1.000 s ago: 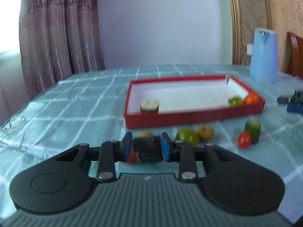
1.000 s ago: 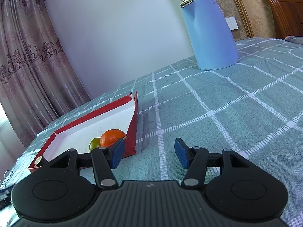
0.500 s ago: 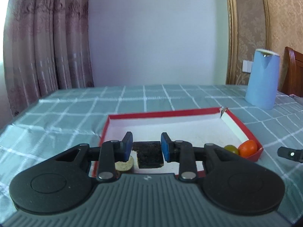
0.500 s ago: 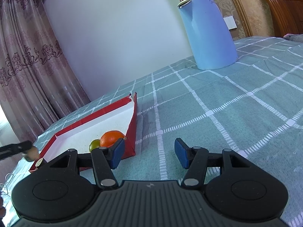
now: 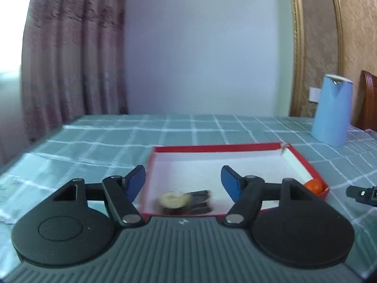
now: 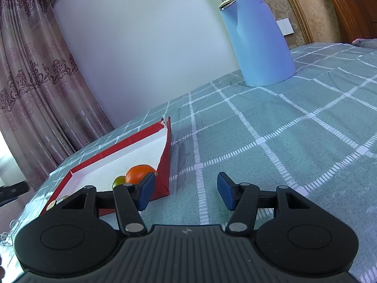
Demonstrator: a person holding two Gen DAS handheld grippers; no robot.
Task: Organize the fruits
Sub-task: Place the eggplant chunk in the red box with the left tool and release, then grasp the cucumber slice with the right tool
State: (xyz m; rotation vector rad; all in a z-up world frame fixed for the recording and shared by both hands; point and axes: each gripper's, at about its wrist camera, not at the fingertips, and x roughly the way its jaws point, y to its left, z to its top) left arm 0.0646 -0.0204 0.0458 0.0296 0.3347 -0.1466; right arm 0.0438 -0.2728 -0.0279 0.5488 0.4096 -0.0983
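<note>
With my left gripper (image 5: pixel 183 180) jaws just opened, a blurred dark piece (image 5: pixel 196 199) lies in the red tray (image 5: pixel 308 165) beside a pale slice (image 5: pixel 173 200); right gripper (image 6: pixel 186 192) open, empty, over the tablecloth (image 6: pixel 282 141).

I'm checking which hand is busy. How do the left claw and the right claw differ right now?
The left claw hangs over the red box; the right claw sits beside the box, over bare tablecloth. The left's jaws have just been opening, a blurred dark piece lying loose in the box below them; the right has nothing below. Both are open and empty.
</note>
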